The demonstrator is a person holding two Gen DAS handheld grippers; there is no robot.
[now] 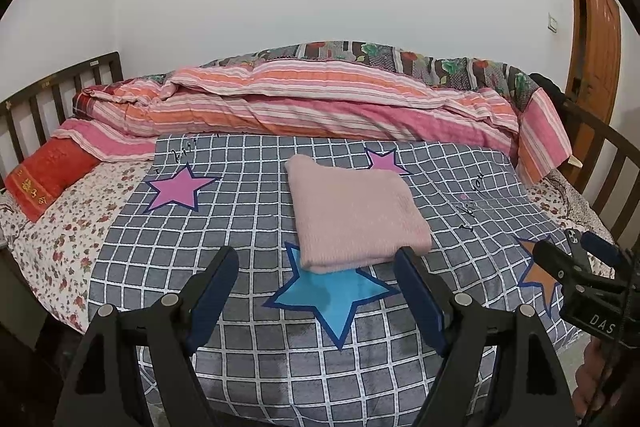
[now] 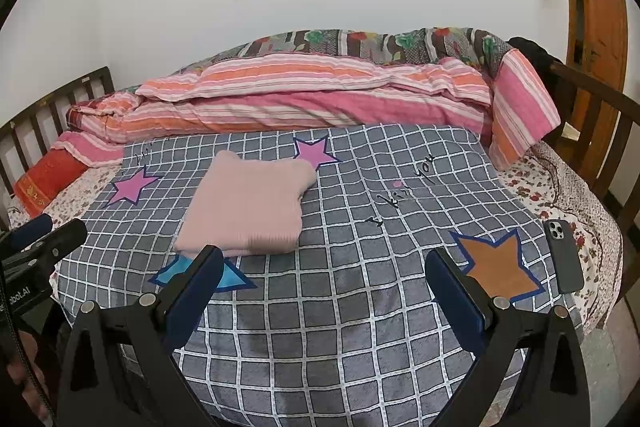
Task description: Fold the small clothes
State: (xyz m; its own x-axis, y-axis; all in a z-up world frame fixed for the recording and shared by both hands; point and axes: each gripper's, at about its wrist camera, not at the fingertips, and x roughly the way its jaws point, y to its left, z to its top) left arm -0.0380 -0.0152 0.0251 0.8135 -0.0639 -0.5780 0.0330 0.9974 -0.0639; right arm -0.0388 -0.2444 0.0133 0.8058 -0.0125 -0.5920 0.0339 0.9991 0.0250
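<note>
Left gripper (image 1: 316, 275) jaws wide apart, nothing between them; right gripper (image 2: 324, 277) likewise spread wide and empty. Pink folded garment (image 1: 356, 213) lies flat on the grey checked sheet (image 1: 248, 227), just ahead of the left gripper, its near edge close to the right-hand fingertip; from the right gripper it sits ahead and to the left, past the left fingertip. Blue star print (image 1: 332, 295) directly under the left gripper's gap. Phone (image 2: 562, 255) lies to the right of the right gripper near the bed edge. Striped quilt (image 1: 304, 103) is bunched far ahead, red pillow (image 1: 48, 175) far left. Nothing blocks the path to the garment.
</note>
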